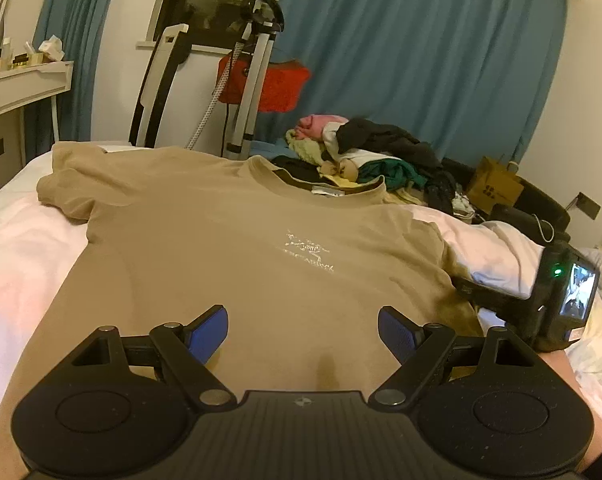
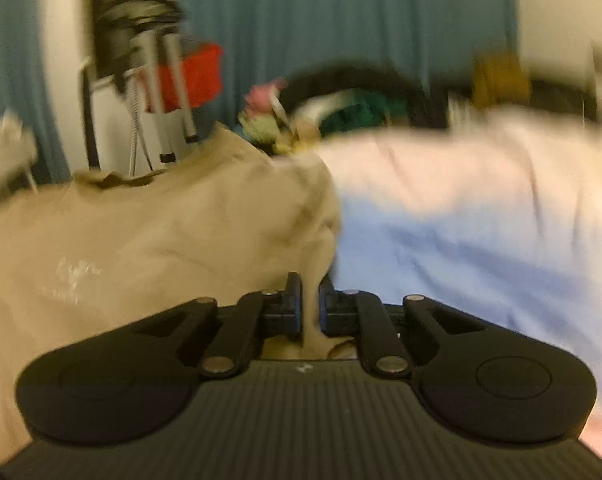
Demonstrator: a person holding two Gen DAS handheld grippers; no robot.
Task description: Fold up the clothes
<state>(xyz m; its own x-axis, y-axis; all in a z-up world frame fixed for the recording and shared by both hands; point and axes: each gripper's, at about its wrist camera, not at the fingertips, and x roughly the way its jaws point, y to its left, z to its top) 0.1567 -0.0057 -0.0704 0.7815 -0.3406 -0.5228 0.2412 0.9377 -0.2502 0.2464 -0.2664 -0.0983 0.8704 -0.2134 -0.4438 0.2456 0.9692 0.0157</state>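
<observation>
A tan T-shirt [image 1: 237, 232] with a small white chest print lies face up on a white bed [image 1: 17, 248], collar at the far side. My left gripper [image 1: 303, 330] is open and empty, hovering over the shirt's lower front. My right gripper [image 2: 310, 300] is shut on the shirt's right-side edge [image 2: 237, 224] and lifts the cloth into a bunched fold. The right wrist view is blurred by motion. The right gripper's body also shows in the left wrist view [image 1: 557, 300], at the shirt's right side.
A pile of mixed clothes [image 1: 373, 156] lies on the bed beyond the collar. A garment steamer stand [image 1: 253, 80] with a red pad stands behind the bed before blue curtains. A white shelf [image 1: 21, 80] is at left, a brown paper bag [image 1: 497, 184] at far right.
</observation>
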